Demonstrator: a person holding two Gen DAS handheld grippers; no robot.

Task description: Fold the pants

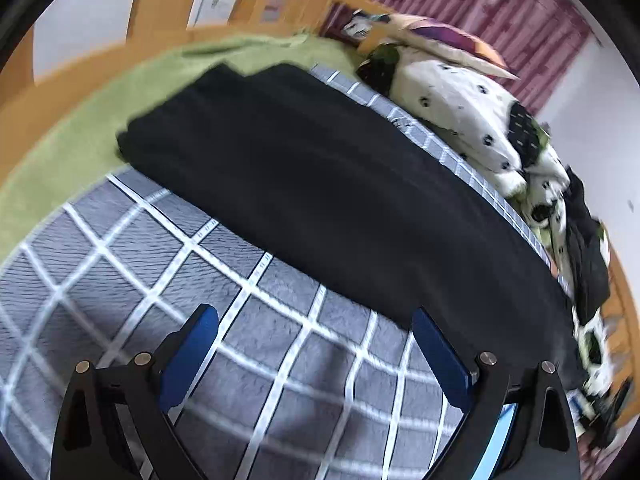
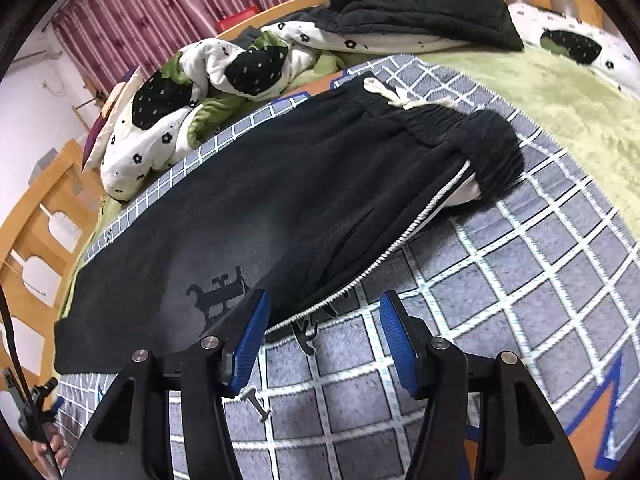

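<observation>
Black pants (image 1: 320, 168) lie flat across a grey checked mat (image 1: 120, 260) on the bed. In the right wrist view the pants (image 2: 280, 184) show a white side stripe, and the gathered waistband (image 2: 460, 128) with a white drawstring (image 2: 392, 96) lies at the far right. My left gripper (image 1: 316, 320) is open just above the mat with nothing between its blue pads; its right finger (image 1: 436, 348) is at the pants' near edge. My right gripper (image 2: 322, 308) is open over the striped near edge, its left finger (image 2: 252, 336) overlapping the fabric, and neither pad presses on it.
A white quilt with black flowers (image 2: 200, 80) is bunched behind the pants, and a pile of dark clothes (image 2: 420, 4) lies further back. Around the mat spreads a green blanket (image 2: 560, 92). The wooden bed frame (image 2: 40, 208) runs along the left. A hand (image 2: 44, 448) shows at the lower left.
</observation>
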